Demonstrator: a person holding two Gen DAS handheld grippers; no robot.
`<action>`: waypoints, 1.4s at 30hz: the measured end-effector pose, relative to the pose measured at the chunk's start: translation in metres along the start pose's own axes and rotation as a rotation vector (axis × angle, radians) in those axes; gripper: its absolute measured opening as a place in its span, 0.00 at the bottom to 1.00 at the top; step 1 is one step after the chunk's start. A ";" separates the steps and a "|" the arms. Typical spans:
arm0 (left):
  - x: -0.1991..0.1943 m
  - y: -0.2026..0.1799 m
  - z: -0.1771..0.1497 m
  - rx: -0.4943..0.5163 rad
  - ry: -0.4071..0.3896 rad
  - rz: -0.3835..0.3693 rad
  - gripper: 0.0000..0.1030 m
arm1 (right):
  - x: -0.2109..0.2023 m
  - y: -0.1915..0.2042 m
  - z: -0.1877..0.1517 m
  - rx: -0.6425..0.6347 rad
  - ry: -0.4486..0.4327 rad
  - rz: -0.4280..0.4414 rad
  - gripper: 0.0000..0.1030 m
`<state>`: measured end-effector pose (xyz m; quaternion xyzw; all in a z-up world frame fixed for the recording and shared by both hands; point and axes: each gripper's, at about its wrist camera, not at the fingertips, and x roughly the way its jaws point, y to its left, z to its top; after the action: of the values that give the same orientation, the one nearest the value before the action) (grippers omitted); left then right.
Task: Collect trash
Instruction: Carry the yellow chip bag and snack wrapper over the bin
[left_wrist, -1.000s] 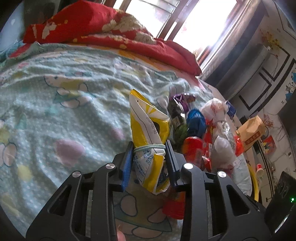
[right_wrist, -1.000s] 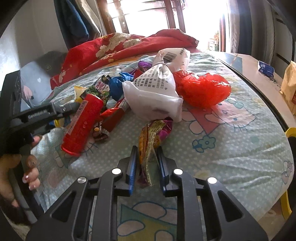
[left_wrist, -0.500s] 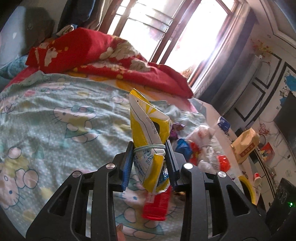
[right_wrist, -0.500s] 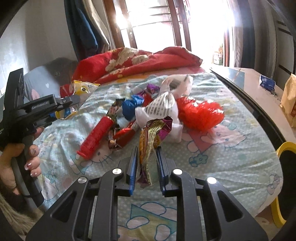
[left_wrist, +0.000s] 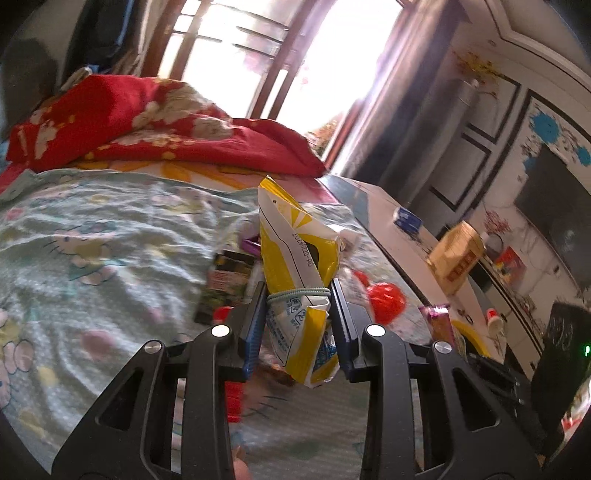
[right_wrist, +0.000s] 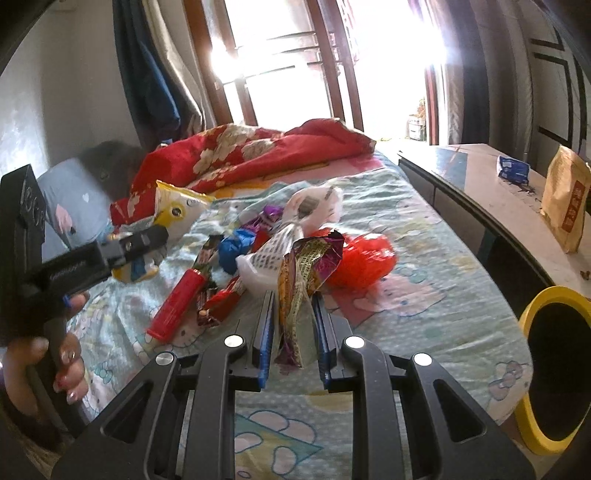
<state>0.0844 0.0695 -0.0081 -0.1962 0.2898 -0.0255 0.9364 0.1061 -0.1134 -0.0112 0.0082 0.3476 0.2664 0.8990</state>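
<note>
Both hand-held grippers clamp wrappers: left (left_wrist: 298, 306) yellow bag (left_wrist: 295, 251), right (right_wrist: 293, 325) foil wrapper (right_wrist: 303, 273)

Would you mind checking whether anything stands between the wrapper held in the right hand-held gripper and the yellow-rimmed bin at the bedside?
Nothing visible does. The purple-and-gold wrapper is clamped in the right hand-held gripper, and only bare bedsheet lies between it and the yellow-rimmed bin at the right.

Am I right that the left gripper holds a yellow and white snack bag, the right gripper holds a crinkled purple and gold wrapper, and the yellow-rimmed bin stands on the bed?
Not quite: the yellow-rimmed bin stands off the bed, beyond its edge, as the right wrist view shows. The rest holds: the left gripper is shut on the yellow and white snack bag, and the right gripper is shut on the crinkled purple and gold wrapper.
</note>
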 end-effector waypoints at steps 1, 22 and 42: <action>0.001 -0.005 -0.001 0.012 0.002 -0.007 0.25 | -0.002 -0.003 0.001 0.005 -0.004 -0.003 0.19; 0.018 -0.082 -0.014 0.187 0.059 -0.109 0.25 | -0.040 -0.062 0.013 0.108 -0.094 -0.091 0.19; 0.051 -0.147 -0.029 0.292 0.138 -0.216 0.25 | -0.077 -0.137 0.008 0.247 -0.158 -0.225 0.19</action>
<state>0.1199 -0.0847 -0.0011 -0.0858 0.3237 -0.1809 0.9247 0.1282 -0.2676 0.0151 0.1003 0.3049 0.1179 0.9397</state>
